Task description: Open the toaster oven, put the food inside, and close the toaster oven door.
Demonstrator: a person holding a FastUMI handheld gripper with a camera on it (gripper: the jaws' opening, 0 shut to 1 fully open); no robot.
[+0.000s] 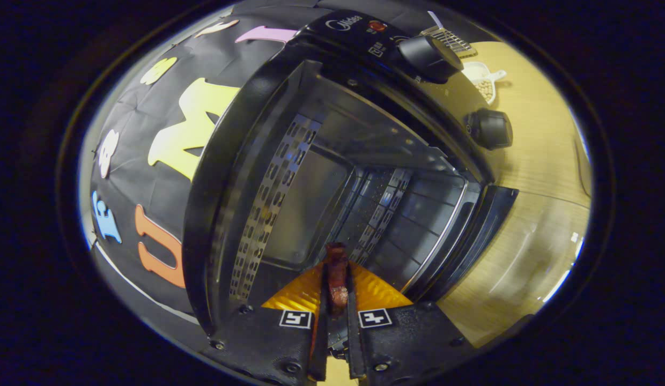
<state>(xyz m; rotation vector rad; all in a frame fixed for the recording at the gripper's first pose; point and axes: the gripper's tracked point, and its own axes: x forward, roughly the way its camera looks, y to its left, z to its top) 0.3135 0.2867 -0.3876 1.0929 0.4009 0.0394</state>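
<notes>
gripper view. item: tongs (337, 279), fingers close together and clamped on a narrow reddish-brown piece of food (337, 273); the food stands up between the two fingers, its far end poking just past their tips.

item: toaster oven (332, 161), black, seen tilted, directly ahead of the tongs. its door (488, 230) hangs open on the side toward the counter, glass panel and pale edge strip visible. the cavity is open to view: dark back wall, perforated metal side panels (268, 209) with rack slots, a second perforated strip deeper in. the tips of the tongs and the food sit at the mouth of the cavity, in front of its floor; whether the food touches the floor cannot be told.

item: control panel, with a red indicator lamp (376, 25) and two black knobs, upper knob (429, 56) and lower knob (490, 128).

item: counter (536, 161), light wood, beyond and beside the oven.

item: small white dish (482, 78) holding pale round bits, on the counter past the upper knob; a wire rack (453, 40) lies just beyond it.
</notes>
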